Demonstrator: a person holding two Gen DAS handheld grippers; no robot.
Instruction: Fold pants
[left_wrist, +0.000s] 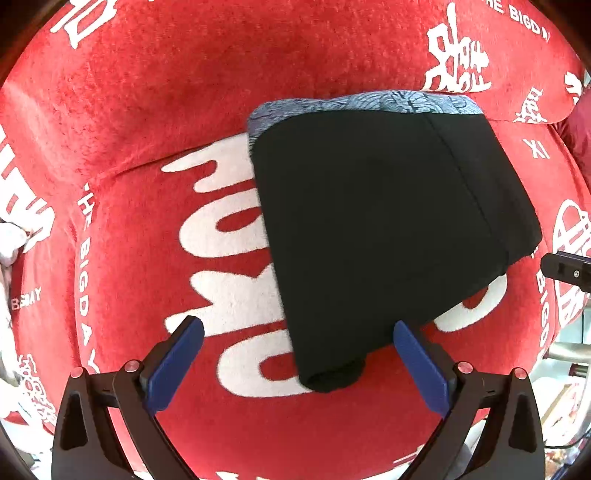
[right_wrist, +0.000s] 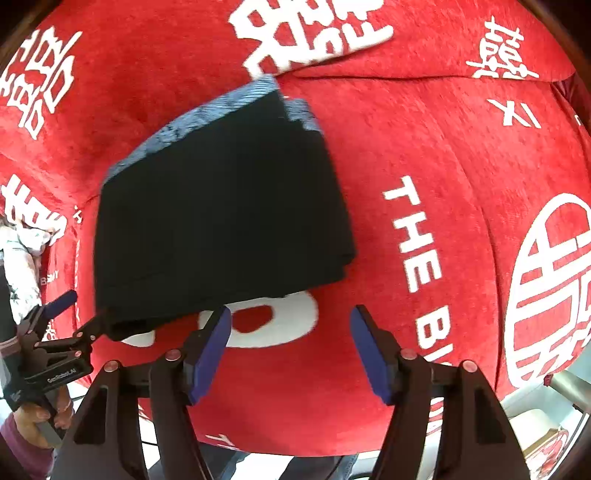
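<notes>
While a big red blanket with white letters and signs covers the whole soft seat, the black pants lie on top of it, folded into a thick, neat stack. A blue-gray patterned band peeks out along the far edge of the stack. In the right wrist view, the same pants sit to the left, and their layered edges show on the right side.

The left gripper has its two blue pads spread wide apart and holds nothing; the near rolled end of the pants lies between them, and the right pad looks to be just touching the cloth. The right gripper is spread wide too, with only red blanket between its pads, just beside the near edge of the pants.

A white cloth sits at the far left edge.
</notes>
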